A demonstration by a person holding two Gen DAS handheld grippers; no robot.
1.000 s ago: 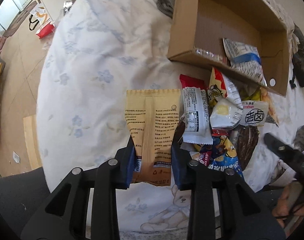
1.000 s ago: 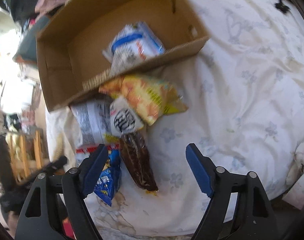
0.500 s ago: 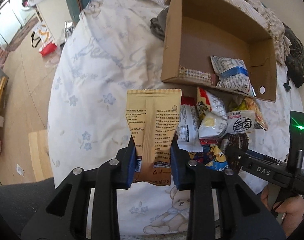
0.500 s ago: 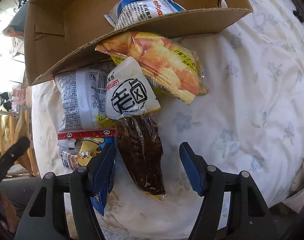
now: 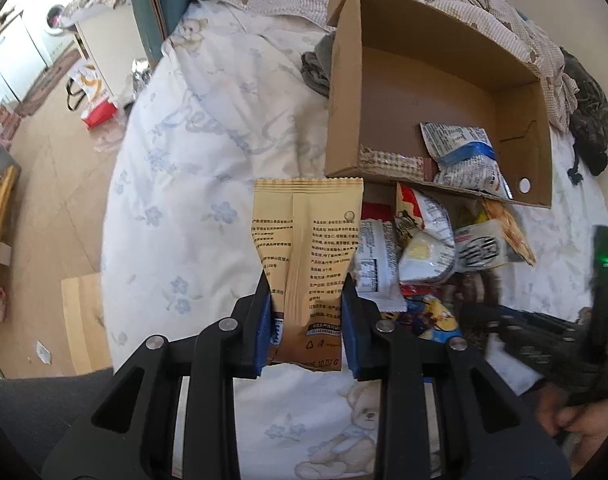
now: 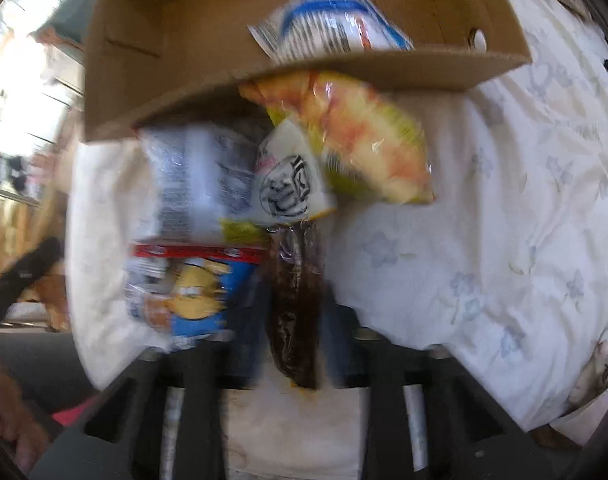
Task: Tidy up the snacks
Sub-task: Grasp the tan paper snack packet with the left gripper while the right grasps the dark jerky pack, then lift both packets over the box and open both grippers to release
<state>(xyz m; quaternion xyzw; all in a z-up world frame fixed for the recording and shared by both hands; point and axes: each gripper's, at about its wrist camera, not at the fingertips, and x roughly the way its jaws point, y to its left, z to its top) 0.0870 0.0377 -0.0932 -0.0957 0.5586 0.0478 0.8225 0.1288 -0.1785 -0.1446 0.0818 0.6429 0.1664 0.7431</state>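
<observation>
Item: tan snack packet (image 5: 308, 256), clamped low down in the left tongs (image 5: 308, 328), held above the bed (image 5: 191, 168); long axis runs away from the tongs, top seal toward the cardboard box (image 5: 536, 136).

Item: dark brown packet (image 6: 295, 312), at the near edge of the snack pile just before the box. The right tongs (image 6: 293, 344) have just been closing and now pinch its near end; view blurred. Long axis points toward the box.

Handling, by judgement: lift the brown packet straight up, clear of the white packet (image 6: 287, 188) overlapping its far tip, then carry both over the box wall and lay them flat beside the blue-striped bag (image 5: 464, 156).
</observation>
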